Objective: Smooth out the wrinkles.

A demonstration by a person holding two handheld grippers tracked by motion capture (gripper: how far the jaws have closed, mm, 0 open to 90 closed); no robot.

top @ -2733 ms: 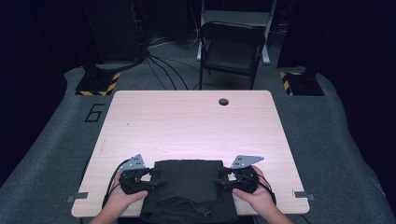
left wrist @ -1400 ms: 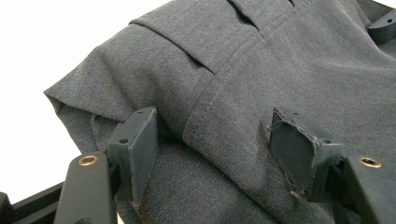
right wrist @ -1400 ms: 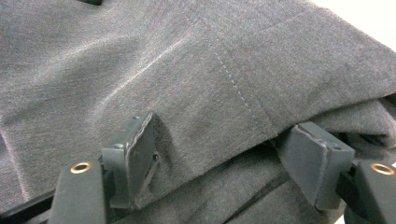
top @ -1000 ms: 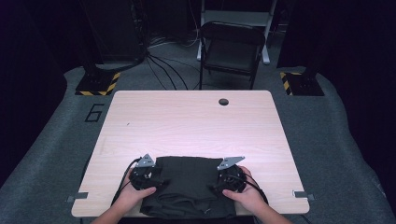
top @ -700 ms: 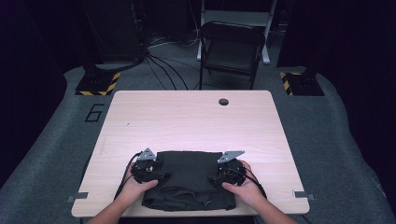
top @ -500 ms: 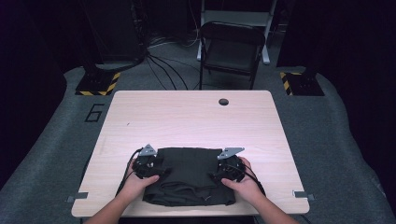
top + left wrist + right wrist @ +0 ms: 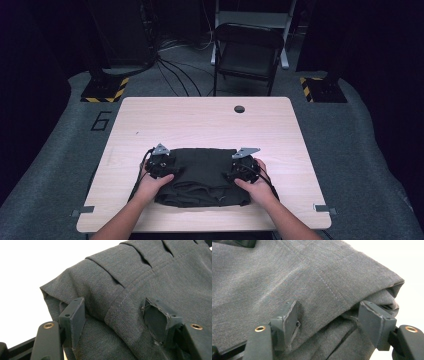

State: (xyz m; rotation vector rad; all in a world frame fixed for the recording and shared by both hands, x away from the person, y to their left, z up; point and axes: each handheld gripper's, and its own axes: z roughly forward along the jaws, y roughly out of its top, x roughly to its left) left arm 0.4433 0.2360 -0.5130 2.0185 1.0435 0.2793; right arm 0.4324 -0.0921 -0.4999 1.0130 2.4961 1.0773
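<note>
Both grippers set on the dark folded garment at the near edge of the table.

I have my left gripper [image 7: 159,165] on the garment's [image 7: 202,172] left end and my right gripper [image 7: 243,170] on its right end, one hand behind each. In the left gripper view the jaws stand apart with a thick stitched band of grey cloth [image 7: 140,290] lying between and ahead of them, not pinched. The right gripper view reads the same: jaws spread, a folded corner [image 7: 352,285] bulging between them with loose layers underneath. I judge the symmetric placement is meant to keep the stack square, so both ends lift or slide together. The garment sits on the wooden table [image 7: 200,120] directly under both tools, with bare tabletop stretching ahead of them.
</note>
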